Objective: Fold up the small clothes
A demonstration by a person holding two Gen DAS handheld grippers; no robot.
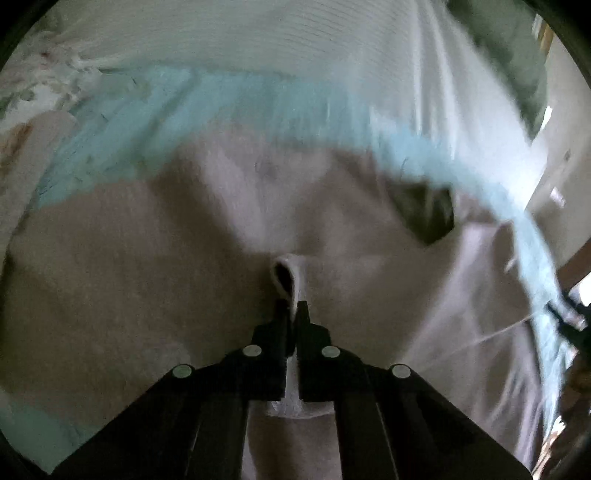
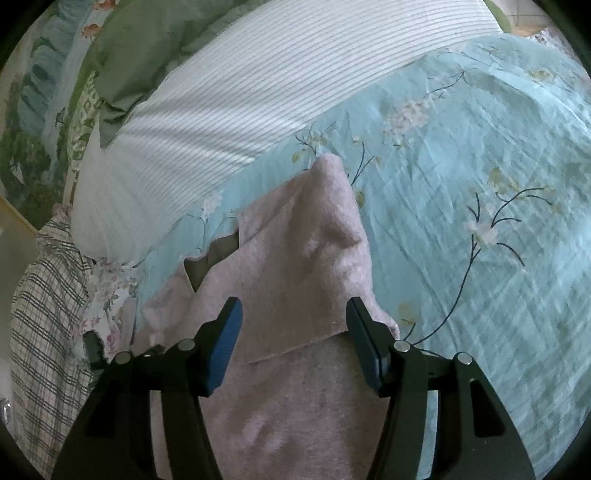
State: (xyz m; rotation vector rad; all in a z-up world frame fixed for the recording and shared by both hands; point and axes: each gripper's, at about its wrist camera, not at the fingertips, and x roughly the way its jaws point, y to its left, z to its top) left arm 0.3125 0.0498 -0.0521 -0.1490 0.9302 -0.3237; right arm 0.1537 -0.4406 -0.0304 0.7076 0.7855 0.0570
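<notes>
The left gripper (image 1: 291,314) is clamped on a pinched fold of the pink garment (image 1: 177,266); the right gripper (image 2: 293,334) hangs open above the same garment (image 2: 295,251), not touching it. The garment lies on the bed's blue floral sheet (image 2: 480,166), long axis running away toward a striped pillow (image 2: 229,110)

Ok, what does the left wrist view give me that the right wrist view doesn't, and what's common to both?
Left wrist only: the left gripper shut on a pinched fold of the pink garment.

Right wrist only: the right gripper open, pads clear of the cloth, a plaid cloth at left, and the sheet's flower print.

Both: the pink garment, the light blue sheet, and the white striped pillow.
</notes>
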